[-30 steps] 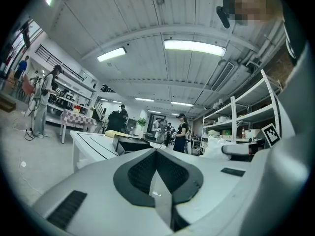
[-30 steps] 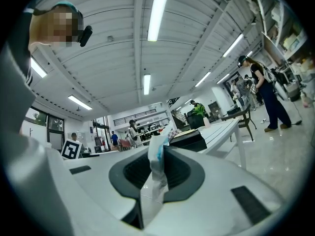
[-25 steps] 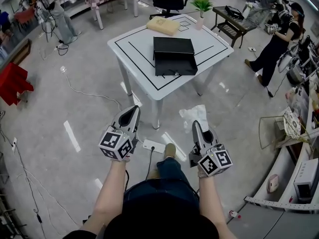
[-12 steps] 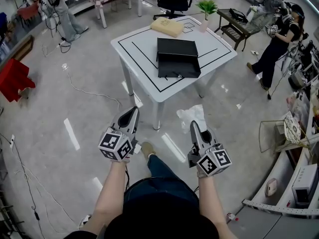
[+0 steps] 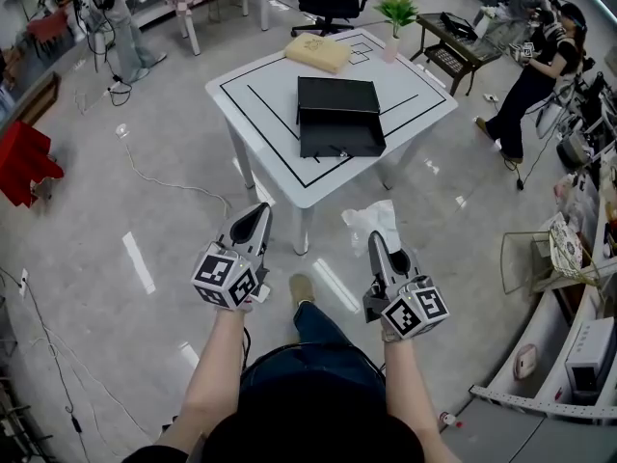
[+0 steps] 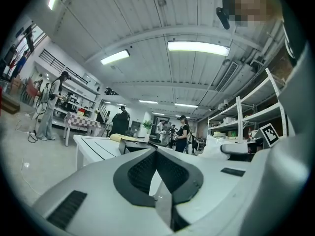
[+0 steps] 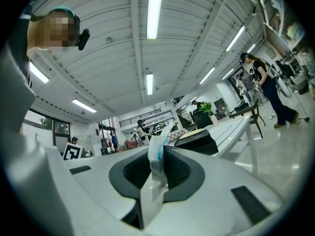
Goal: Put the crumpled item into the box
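While the black box (image 5: 335, 116) lies open on the white table (image 5: 270, 114), well apart from you at 12 o'clock, you carry the crumpled white item (image 5: 372, 222) in the right gripper (image 5: 378, 241). Its jaws stand narrow and pinch a thin fold, so the loose bulk sticks out past the tips toward 12 o'clock. I judge this grip good for carrying and for an easy release over the box. Your left gripper (image 5: 255, 212) has its jaws together with nothing between them, and you hold it level beside the right one, probably only for balance, because the item needs one gripper. A tan flat package (image 5: 315, 51) sits at 11 o'clock from the box and a potted plant (image 5: 393, 15) at 1 o'clock, both clear of the opening. What the item is made of I cannot tell; it may be paper or thin plastic, with a blue mark. The inside of the box is dark, so whether something is already in it is not visible.
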The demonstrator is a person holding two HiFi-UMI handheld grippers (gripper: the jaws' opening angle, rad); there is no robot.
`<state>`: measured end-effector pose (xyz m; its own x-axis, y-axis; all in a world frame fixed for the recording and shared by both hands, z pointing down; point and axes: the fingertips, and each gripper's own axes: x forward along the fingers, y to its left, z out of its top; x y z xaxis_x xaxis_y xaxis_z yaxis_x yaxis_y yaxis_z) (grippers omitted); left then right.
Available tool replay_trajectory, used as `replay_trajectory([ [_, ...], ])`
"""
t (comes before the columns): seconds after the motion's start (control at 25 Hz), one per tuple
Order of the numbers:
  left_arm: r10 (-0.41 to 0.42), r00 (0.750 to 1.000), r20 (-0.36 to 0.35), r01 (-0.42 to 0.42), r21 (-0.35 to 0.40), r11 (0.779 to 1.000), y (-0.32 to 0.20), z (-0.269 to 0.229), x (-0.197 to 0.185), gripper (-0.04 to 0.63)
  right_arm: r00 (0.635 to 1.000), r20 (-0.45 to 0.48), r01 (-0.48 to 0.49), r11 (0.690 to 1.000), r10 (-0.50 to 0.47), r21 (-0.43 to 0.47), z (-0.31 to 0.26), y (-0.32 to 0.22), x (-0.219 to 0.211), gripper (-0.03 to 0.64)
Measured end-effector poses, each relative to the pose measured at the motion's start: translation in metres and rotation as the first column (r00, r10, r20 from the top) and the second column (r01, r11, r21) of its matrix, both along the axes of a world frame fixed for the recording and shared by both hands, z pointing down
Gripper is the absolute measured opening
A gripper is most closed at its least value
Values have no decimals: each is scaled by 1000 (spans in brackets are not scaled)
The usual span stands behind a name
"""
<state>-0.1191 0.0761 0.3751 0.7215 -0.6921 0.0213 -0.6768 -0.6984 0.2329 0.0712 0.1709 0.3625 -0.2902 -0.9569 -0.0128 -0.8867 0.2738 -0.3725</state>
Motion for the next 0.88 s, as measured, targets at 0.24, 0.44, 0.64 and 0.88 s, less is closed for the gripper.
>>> replay_trajectory([
  [0.24,19,1000,2,-19,15,1000,-32,-2,19,2,1000,9,-4,1000,4,-3,3,-35,16,49],
  [0.44,24,1000,6,-24,6,1000,-66,3,35,2,1000,20,16,1000,-16,-7,6,-76,27,49],
  [0.64,29,1000,12,-29,-4,1000,-103,7,53,2,999,29,38,999,-37,-20,9,-119,37,49],
  [0.88,45,999,22,-45,-23,999,-142,22,81,2,997,33,64,997,-62,-41,22,-164,55,49],
])
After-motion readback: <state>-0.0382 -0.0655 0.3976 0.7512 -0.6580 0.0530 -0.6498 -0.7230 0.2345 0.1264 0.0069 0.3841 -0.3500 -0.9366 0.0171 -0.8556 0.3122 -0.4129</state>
